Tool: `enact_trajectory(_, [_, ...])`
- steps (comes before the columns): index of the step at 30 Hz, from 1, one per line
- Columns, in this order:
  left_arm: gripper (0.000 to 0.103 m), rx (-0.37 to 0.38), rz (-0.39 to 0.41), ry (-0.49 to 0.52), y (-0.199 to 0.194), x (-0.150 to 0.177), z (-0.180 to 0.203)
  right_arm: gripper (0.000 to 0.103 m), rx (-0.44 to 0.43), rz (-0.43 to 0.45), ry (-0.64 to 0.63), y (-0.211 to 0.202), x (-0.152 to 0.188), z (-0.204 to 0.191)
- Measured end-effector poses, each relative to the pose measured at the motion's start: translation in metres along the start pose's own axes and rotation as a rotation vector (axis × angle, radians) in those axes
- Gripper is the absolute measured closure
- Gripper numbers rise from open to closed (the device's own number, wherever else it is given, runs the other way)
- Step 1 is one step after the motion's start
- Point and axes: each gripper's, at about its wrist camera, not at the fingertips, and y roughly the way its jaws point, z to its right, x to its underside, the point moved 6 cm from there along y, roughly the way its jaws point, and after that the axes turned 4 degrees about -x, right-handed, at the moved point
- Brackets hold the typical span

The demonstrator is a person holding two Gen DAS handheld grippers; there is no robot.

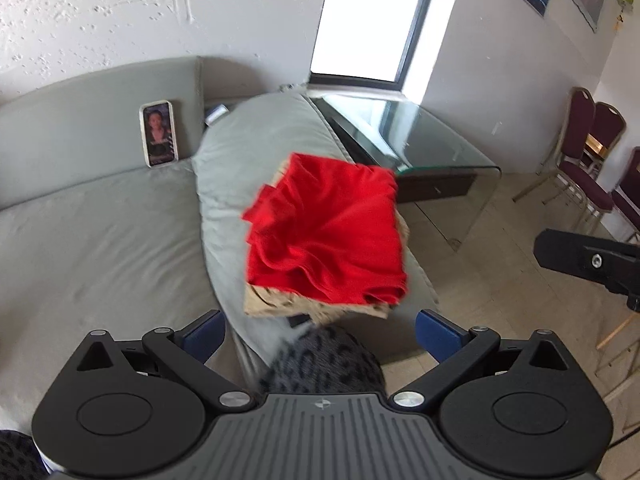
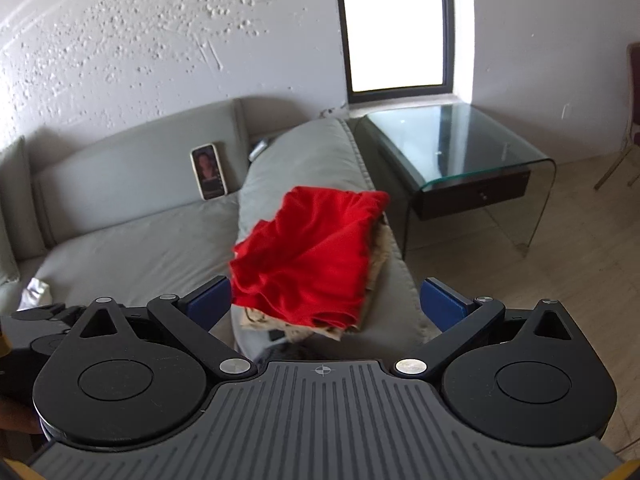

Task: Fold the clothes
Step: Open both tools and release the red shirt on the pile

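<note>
A folded red garment lies on top of a folded tan patterned garment, both stacked on the grey sofa's armrest. My left gripper is open, drawn back above the stack, with nothing between its blue pads. My right gripper is also open and holds nothing, with the stack ahead of it and below. A grey leopard-print cloth shows just under the left gripper. The right gripper's black body shows at the right edge of the left wrist view.
A phone leans against the sofa back. A glass side table stands beyond the armrest under a window. Maroon chairs stand at the right wall. A crumpled white item lies on the seat cushion.
</note>
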Motion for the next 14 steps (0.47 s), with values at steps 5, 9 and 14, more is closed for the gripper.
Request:
enact_trajectory(5, [0.001, 0.056, -0.064, 0.030, 0.013, 0.013, 0.017, 0.000, 0.020, -0.006, 0.029, -0.001, 0.009, 0.012])
enact_trajectory(9, [0.001, 0.043, -0.056, 0.052, 0.015, 0.013, 0.023, 0.000, 0.027, -0.016, 0.047, 0.004, 0.015, 0.019])
enact_trajectory(14, [0.001, 0.028, -0.036, 0.083, 0.016, 0.011, 0.028, 0.000, 0.017, -0.024, 0.074, 0.012, 0.019, 0.025])
